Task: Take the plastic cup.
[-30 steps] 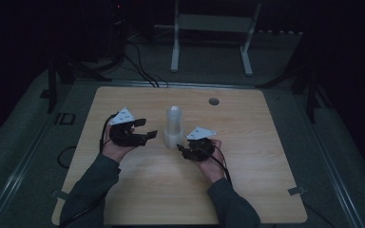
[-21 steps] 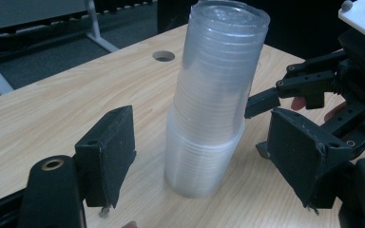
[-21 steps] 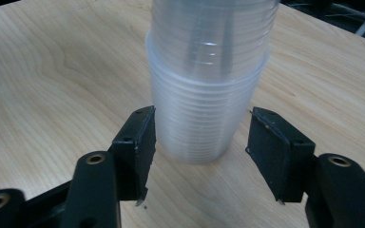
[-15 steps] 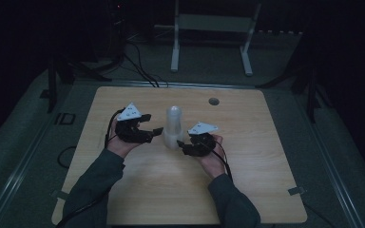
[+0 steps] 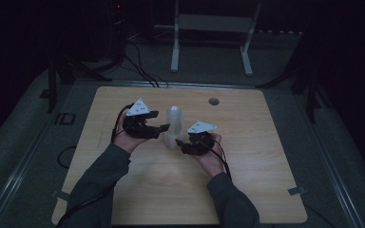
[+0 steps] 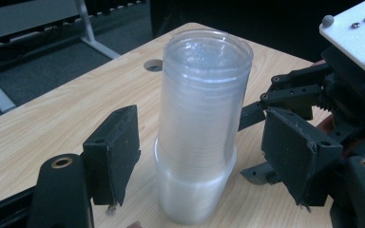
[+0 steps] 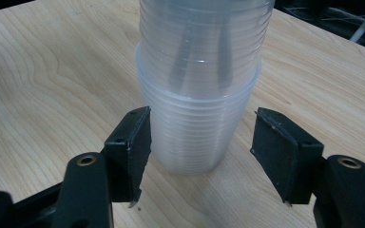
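A tall stack of clear plastic cups [image 5: 173, 124] stands upright near the middle of the wooden table [image 5: 266, 190]. My left gripper [image 5: 160, 122] comes in from the left at mid-height. In the left gripper view the cup stack [image 6: 199, 118] stands between its pads [image 6: 119, 152] with a gap on each side; the jaws have just been closing and my left gripper [image 6: 202, 156] is still open. My right gripper [image 5: 183, 145] sits low at the stack's right. Its jaws have just been opening and my right gripper [image 7: 202, 152] is open, flanking the lower cups [image 7: 197, 128] without pressing.
A round cable hole [image 5: 213, 101] lies in the table behind the stack. A metal stand [image 5: 214, 23] and cables [image 5: 138, 57] are on the dark floor beyond the far edge. My right gripper [image 6: 313, 95] also appears close beside the stack in the left gripper view.
My left hand has moved right, bringing its gripper up to the cup stack. The right hand has stayed by the stack's base.
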Tool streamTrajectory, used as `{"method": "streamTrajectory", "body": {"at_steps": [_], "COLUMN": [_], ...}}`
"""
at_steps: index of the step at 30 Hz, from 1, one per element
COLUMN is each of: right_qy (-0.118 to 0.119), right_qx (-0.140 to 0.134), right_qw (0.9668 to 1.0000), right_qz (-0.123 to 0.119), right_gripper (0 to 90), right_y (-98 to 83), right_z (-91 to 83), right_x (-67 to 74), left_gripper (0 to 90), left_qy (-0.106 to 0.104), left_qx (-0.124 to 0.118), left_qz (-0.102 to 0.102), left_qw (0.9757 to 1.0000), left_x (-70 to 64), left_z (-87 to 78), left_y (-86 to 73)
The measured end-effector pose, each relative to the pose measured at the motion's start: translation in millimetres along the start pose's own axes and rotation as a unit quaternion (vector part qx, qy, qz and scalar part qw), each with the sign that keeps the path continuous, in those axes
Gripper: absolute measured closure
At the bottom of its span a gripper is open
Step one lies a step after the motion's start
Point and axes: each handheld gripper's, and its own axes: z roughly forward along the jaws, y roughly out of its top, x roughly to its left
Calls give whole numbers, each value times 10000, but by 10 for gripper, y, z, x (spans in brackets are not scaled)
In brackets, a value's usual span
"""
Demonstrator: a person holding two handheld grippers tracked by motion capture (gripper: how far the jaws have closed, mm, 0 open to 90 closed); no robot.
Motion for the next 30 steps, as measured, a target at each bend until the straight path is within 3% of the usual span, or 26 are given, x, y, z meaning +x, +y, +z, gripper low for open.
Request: {"method": "streamTrajectory", "body": {"at_steps": [23,30], "right_qy": [24,40], "right_qx": [-35,-42], "right_qw": [10000,10000], "right_qz": [56,80], "right_gripper": [352,336], "right_y": [25,19], "right_z": [43,74], "right_x": [-2,-5], "left_gripper": [256,255], "left_qy": [70,97], "left_qx": [108,93], "left_qz": [59,-20], "left_qw": [9999,9999], "left_x": [-27,-22], "left_z": [269,366], "left_y": [162,157]}}
